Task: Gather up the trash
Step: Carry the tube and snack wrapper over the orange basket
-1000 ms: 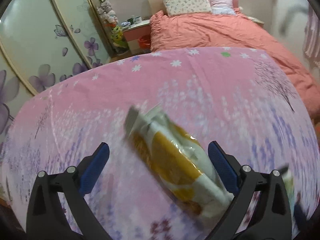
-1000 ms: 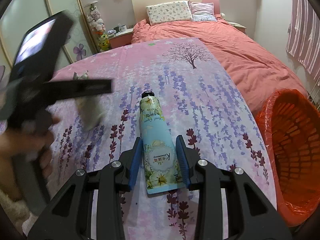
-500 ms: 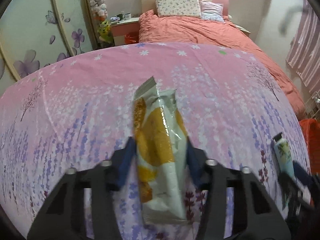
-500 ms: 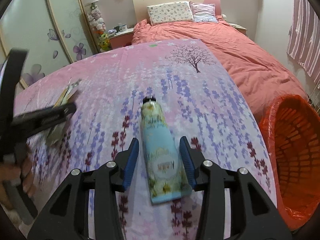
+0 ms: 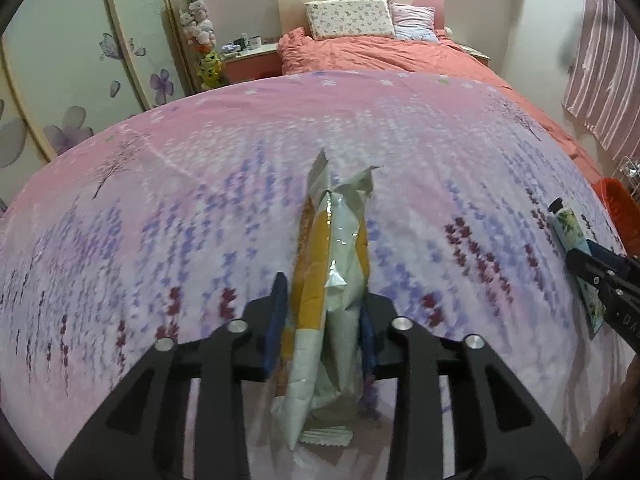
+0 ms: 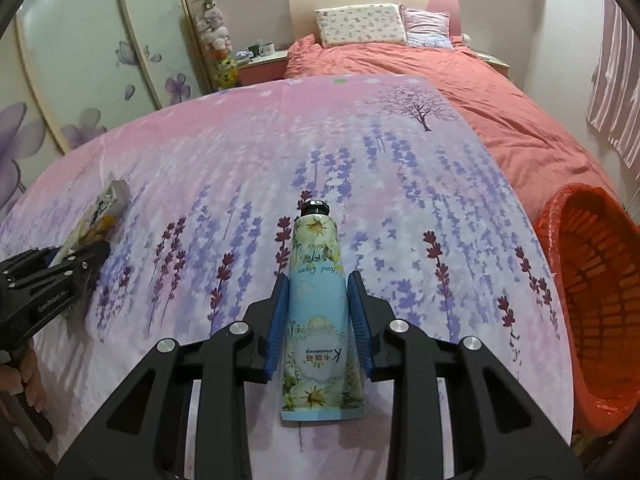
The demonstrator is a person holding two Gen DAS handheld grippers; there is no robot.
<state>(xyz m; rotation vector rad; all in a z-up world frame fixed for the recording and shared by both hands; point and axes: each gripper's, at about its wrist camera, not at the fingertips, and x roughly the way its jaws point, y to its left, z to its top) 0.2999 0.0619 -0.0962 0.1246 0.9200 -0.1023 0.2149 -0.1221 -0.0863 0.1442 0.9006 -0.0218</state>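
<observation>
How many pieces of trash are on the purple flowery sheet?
2. A snack wrapper is squeezed in the left gripper, and a hand cream tube is squeezed in the right gripper, nearer the orange basket. More could be out of view.

The small clutter on the pink bedside table (image 6: 262, 58) is too tiny to make out. The orange slatted plastic basket (image 6: 592, 280) gets chopped off by the right wrist view's edge, and the left wrist view only catches a sliver (image 5: 618, 216). The crinkly white-and-yellow snack wrapper (image 6: 102, 212) is half hidden behind the black left gripper (image 6: 86, 256).
</observation>
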